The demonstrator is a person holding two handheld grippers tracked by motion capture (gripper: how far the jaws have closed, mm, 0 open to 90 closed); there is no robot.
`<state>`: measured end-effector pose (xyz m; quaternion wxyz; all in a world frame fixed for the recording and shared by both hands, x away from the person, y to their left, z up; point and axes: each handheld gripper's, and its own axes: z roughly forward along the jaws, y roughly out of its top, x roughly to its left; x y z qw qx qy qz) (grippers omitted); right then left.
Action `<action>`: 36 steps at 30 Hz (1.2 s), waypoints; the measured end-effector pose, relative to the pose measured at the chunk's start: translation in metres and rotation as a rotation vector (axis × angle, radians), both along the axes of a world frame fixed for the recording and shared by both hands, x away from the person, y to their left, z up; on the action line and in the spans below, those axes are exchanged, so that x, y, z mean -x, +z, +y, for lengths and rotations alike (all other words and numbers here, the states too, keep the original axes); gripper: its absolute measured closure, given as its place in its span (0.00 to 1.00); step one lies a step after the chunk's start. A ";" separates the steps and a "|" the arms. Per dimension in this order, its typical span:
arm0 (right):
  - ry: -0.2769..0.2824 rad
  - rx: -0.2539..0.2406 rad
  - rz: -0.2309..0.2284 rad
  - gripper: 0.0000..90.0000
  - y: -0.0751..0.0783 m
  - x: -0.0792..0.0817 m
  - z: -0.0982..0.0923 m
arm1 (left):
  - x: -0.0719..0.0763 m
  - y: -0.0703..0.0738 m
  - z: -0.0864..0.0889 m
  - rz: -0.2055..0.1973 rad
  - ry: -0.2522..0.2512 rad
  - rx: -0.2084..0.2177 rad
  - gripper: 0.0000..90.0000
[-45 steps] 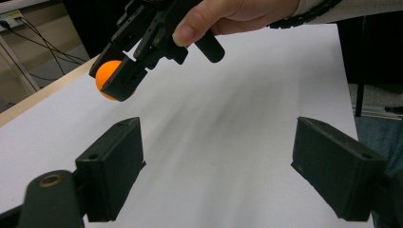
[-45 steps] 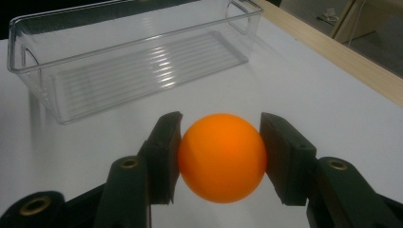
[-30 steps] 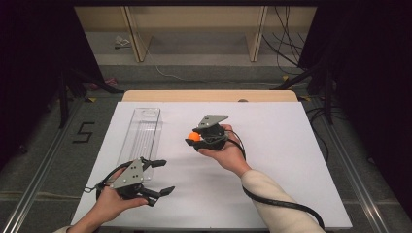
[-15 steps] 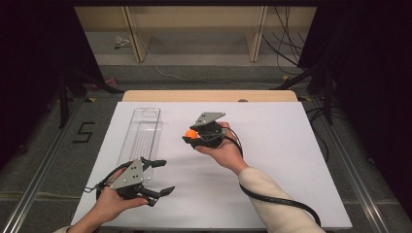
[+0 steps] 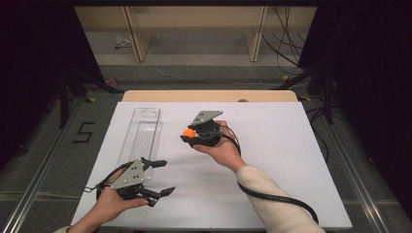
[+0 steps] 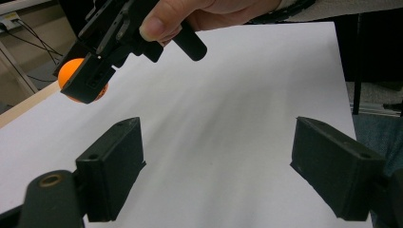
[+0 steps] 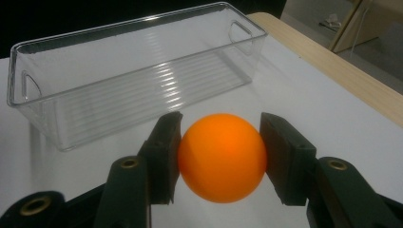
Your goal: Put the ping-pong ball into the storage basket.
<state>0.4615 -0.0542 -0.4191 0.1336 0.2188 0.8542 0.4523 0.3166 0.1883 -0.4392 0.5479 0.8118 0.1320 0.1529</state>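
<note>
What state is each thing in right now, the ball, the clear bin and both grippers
orange ball: clamped between the right gripper's jaws, lifted off the table.
clear bin: upright on the white table, empty, apart from the ball.
right gripper: shut on the ball, facing the bin.
left gripper: jaws wide open, nothing between them, held over the table's near left corner.
</note>
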 end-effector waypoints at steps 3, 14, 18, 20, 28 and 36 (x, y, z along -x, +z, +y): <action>0.003 0.001 0.001 0.57 0.000 -0.001 0.002 | 0.000 0.000 0.000 -0.001 0.000 0.000 0.19; 0.010 -0.001 -0.006 0.57 0.004 -0.003 0.008 | 0.000 0.000 -0.001 0.001 -0.002 -0.003 0.19; 0.012 -0.001 -0.009 0.57 0.006 -0.004 0.010 | 0.000 0.000 -0.001 0.000 -0.002 -0.003 0.19; 0.013 -0.002 -0.011 0.57 0.007 -0.004 0.011 | 0.000 0.000 -0.001 0.000 -0.003 -0.004 0.19; 0.023 0.007 -0.014 0.57 0.009 -0.005 0.016 | 0.000 0.000 -0.001 0.001 -0.004 -0.003 0.19; 0.030 0.009 -0.012 0.57 0.009 -0.005 0.021 | 0.001 0.000 -0.001 0.001 -0.005 -0.003 0.19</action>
